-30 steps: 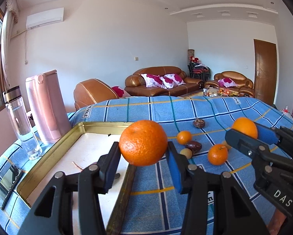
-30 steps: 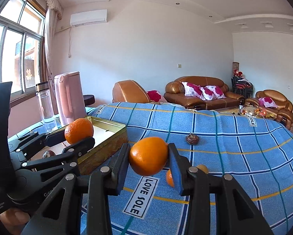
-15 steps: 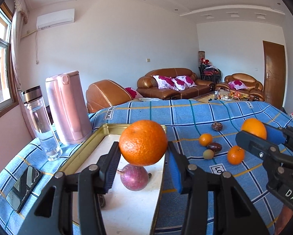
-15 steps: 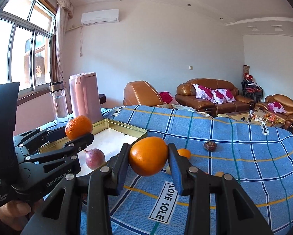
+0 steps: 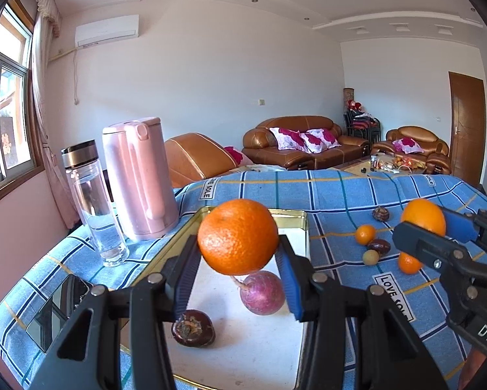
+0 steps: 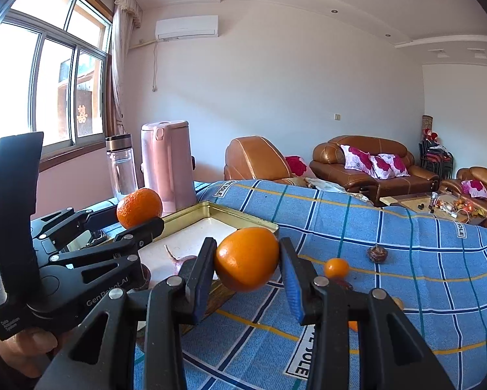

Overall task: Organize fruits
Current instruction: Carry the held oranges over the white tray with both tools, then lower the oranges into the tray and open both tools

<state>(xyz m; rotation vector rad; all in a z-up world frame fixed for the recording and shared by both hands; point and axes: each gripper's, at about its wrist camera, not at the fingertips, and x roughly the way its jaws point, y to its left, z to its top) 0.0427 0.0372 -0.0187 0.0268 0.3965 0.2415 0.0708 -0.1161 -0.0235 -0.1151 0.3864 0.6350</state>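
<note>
My left gripper [image 5: 238, 279] is shut on a big rough-skinned orange [image 5: 237, 236], held above the gold-rimmed white tray [image 5: 290, 217]. In that tray lie a purple passion fruit [image 5: 262, 293] and a dark brown fruit [image 5: 193, 327]. My right gripper [image 6: 247, 284] is shut on a smoother orange [image 6: 247, 263], hovering over the tray's [image 6: 210, 209] right edge and the blue cloth. The right gripper [image 5: 420, 227] also shows at the right of the left wrist view, and the left gripper [image 6: 136, 216] at the left of the right wrist view.
On the blue checked cloth [image 5: 341, 191] lie small tangerines [image 5: 365, 234] [image 5: 408, 263], a dark date [image 5: 379, 246], a pale longan [image 5: 370, 257] and a brown fruit [image 5: 380, 213]. A pink kettle [image 5: 137, 178], a glass bottle [image 5: 92, 201] and a phone [image 5: 59, 310] stand left of the tray.
Both grippers have carried their oranges leftward, toward the tray. The left one now hangs over the tray, where the passion fruit and brown fruit have come into view.
</note>
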